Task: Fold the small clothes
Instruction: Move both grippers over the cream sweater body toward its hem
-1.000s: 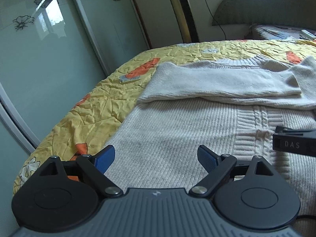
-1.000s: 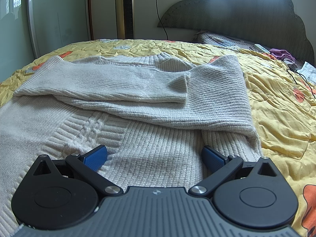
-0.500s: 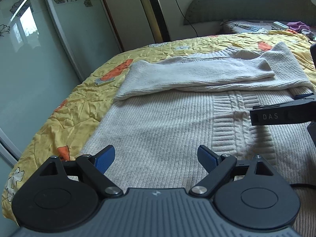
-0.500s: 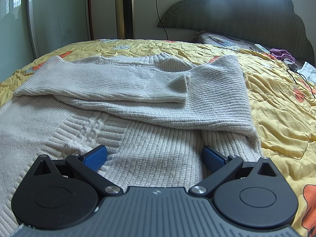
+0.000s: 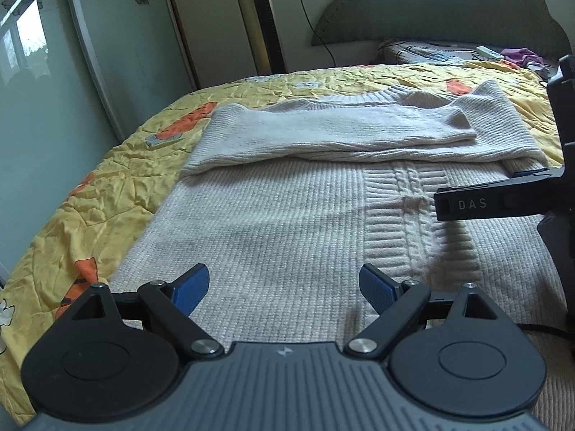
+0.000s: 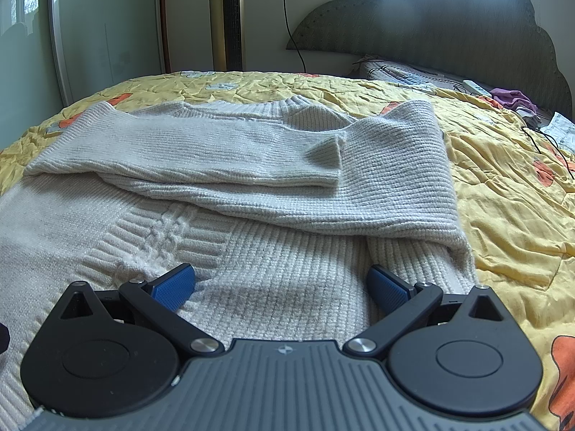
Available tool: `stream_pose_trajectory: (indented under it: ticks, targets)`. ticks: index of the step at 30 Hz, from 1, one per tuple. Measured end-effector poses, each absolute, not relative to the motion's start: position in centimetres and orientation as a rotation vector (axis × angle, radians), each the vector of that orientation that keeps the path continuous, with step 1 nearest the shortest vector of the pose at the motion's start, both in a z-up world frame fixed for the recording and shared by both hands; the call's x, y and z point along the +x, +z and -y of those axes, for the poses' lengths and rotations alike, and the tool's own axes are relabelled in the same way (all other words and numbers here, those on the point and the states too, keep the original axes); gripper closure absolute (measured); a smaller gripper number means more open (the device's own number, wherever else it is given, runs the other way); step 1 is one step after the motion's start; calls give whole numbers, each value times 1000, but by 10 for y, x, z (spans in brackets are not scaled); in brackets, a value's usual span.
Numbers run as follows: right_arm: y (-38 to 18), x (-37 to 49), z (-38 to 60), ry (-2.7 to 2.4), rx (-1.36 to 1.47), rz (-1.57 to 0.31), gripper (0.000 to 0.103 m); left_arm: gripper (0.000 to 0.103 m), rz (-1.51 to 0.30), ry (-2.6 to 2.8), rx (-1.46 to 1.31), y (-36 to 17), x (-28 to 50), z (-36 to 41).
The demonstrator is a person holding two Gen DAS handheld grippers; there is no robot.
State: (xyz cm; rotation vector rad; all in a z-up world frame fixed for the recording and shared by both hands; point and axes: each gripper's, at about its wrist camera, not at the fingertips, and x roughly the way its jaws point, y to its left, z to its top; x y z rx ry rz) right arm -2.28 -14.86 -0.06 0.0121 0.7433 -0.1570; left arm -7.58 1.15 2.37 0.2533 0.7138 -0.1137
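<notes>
Left gripper: the left gripper sits at the lower middle of the left wrist view, its jaws spread wide with nothing between them; the blue pads hang just above the knit cloth.
Right gripper: the right gripper sits at the lower middle of the right wrist view, also wide open and holding nothing; its blue pads are close over the sweater's lower part. In the left wrist view a part of it enters from the right edge, a black bar with the letters "DAS".
Sweater: the cream knit sweater lies flat on the bed and fills the middle of both views. Its hem side is near the grippers and its ribbed collar is at the far side.
Sleeves: both sleeves are folded across the chest. The upper sleeve runs from the left to the middle, and the wider sleeve comes from the right and lies under it.
Cable pattern: a cable pattern runs down the front of the sweater, right of the middle in the left wrist view.
Bedspread: a yellow bedspread with orange prints, wrinkled, is under the sweater.
Background: a dark headboard at the upper right, a gold tower fan at the upper middle, a glass sliding door at the left.
</notes>
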Motion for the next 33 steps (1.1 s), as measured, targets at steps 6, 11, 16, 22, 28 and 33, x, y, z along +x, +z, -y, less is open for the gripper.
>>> stream_pose_trajectory:
  ticks: [6, 11, 16, 22, 28, 33]
  targets:
    - [-1, -23, 148, -157, 12, -743, 0, 12, -731, -185, 210, 25, -75, -15]
    - [-1, -23, 148, -157, 12, -743, 0, 12, -736, -222, 193, 24, -75, -19]
    - [-1, -23, 148, -157, 12, -743, 0, 12, -752, -233, 161, 26, -73, -27]
    - [-1, -23, 148, -157, 12, -743, 0, 12, -761, -239, 141, 31, -71, -39]
    - [-1, -22, 147, -162, 2, -745, 0, 12, -766, -232, 118, 30, -68, -51]
    - [-1, -23, 150, -155, 15, -744, 0, 12, -773, -225, 126, 27, -70, -54]
